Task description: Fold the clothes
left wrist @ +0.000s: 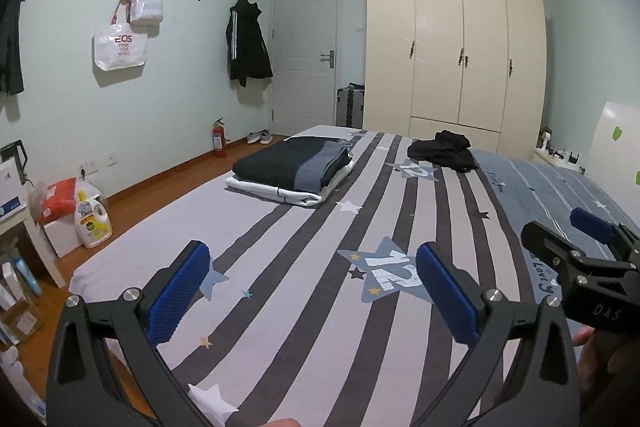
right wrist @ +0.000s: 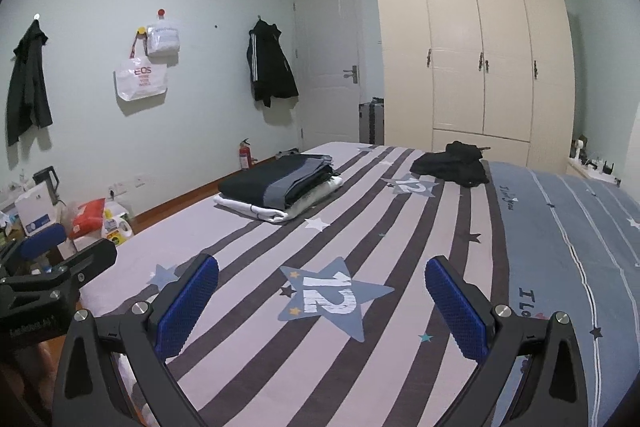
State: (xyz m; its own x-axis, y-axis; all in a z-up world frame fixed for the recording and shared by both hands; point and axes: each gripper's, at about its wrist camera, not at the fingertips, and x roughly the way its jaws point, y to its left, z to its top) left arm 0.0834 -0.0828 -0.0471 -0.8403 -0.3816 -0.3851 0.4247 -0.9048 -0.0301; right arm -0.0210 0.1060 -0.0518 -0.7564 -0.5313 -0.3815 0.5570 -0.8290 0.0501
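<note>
Folded stack (left wrist: 294,173) on bed (left wrist: 280,307), left of crumpled garment (left wrist: 444,151).

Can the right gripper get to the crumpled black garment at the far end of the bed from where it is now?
Probably yes. The right gripper is open and empty, and only bare striped sheet lies between it and the black garment. The folded stack sits off to the left, out of the way.

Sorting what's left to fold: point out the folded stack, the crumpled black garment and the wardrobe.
folded stack (left wrist: 288,169), left wrist view, dark top layer.
crumpled black garment (left wrist: 444,151), left wrist view, middle of heap.
wardrobe (right wrist: 456,47), right wrist view, second door.
</note>
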